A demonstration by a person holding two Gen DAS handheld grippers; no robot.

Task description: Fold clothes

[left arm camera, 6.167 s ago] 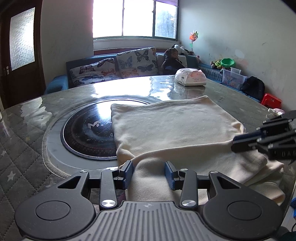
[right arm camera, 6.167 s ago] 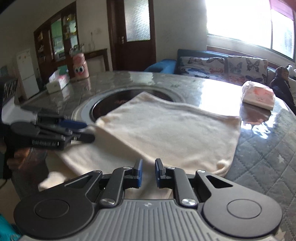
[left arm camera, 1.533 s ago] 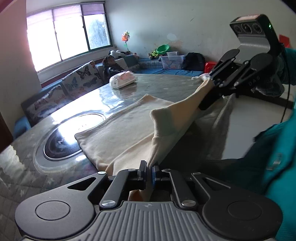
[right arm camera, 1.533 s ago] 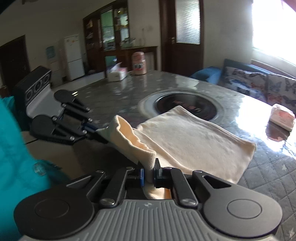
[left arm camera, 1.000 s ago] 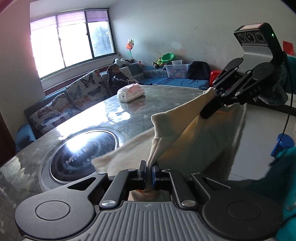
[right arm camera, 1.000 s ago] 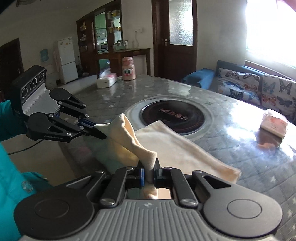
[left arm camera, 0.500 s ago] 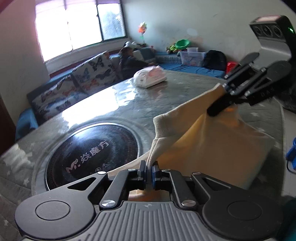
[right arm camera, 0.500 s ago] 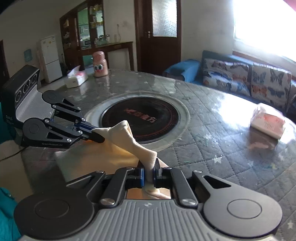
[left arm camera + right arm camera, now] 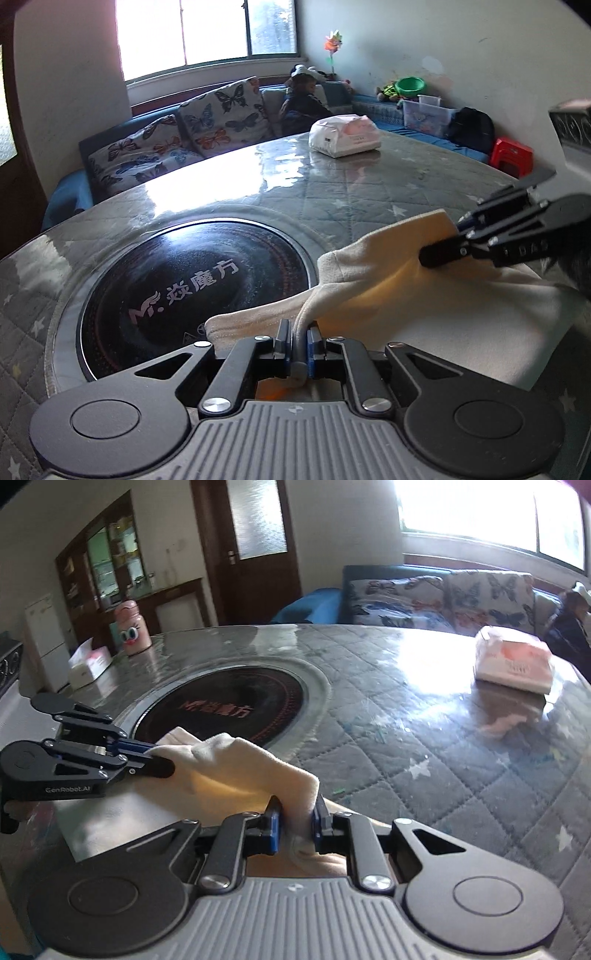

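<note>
A cream garment [image 9: 443,321] lies folded at the near edge of the round table [image 9: 369,192], its raised edge stretched between both grippers just above the lower layer. My left gripper [image 9: 298,343] is shut on one corner of that edge, beside the black cooktop [image 9: 192,280]. My right gripper [image 9: 297,823] holds the other corner, the cloth [image 9: 229,771] filling the space between its blue pads. Each gripper shows in the other's view: the right gripper [image 9: 443,240] at the right, the left gripper [image 9: 155,757] at the left. A hand shows under the left gripper.
A white and pink tissue pack [image 9: 345,134] lies far across the table. A pink bottle [image 9: 133,631] and a tissue box [image 9: 88,664] stand at the far left rim. A butterfly-print sofa [image 9: 207,122] runs behind the table, with a person seated on it.
Both grippers carried the garment's edge forward over the table and lowered it, so the cloth now lies doubled. The right gripper's jaws stand slightly wider apart than half a second ago.
</note>
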